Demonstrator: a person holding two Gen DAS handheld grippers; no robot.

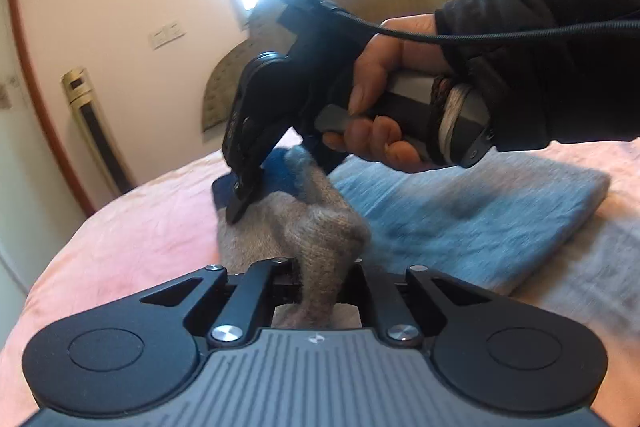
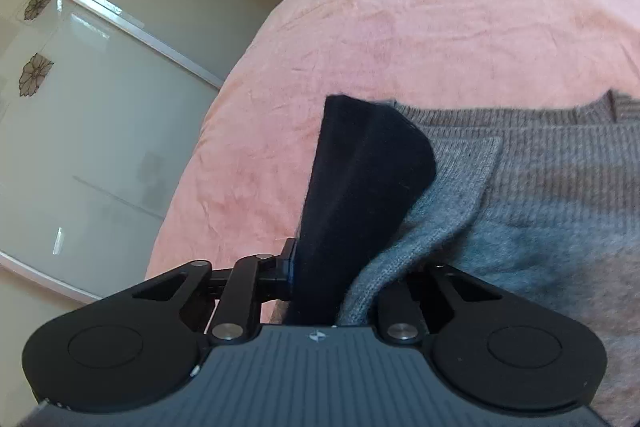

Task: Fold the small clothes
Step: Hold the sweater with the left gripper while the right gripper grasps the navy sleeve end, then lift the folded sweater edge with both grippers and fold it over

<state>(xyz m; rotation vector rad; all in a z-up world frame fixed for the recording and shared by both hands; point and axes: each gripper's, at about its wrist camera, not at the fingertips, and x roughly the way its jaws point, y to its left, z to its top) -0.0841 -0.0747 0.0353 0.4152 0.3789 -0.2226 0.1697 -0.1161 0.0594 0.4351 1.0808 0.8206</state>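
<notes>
Left fingers point(image 1: 316, 291) pinching near end of grey sock point(image 1: 304, 227) | right fingers point(image 1: 256, 187) clamping far dark-toed end | sock stretching lengthwise between them, sagging onto pink bed point(image 1: 132, 235).

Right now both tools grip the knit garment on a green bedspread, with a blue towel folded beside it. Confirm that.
Not quite: the bedspread is pink, not green, as the right wrist view shows. The rest stands: the left tool and right tool grip the garment, and the towel lies folded beside it.
</notes>
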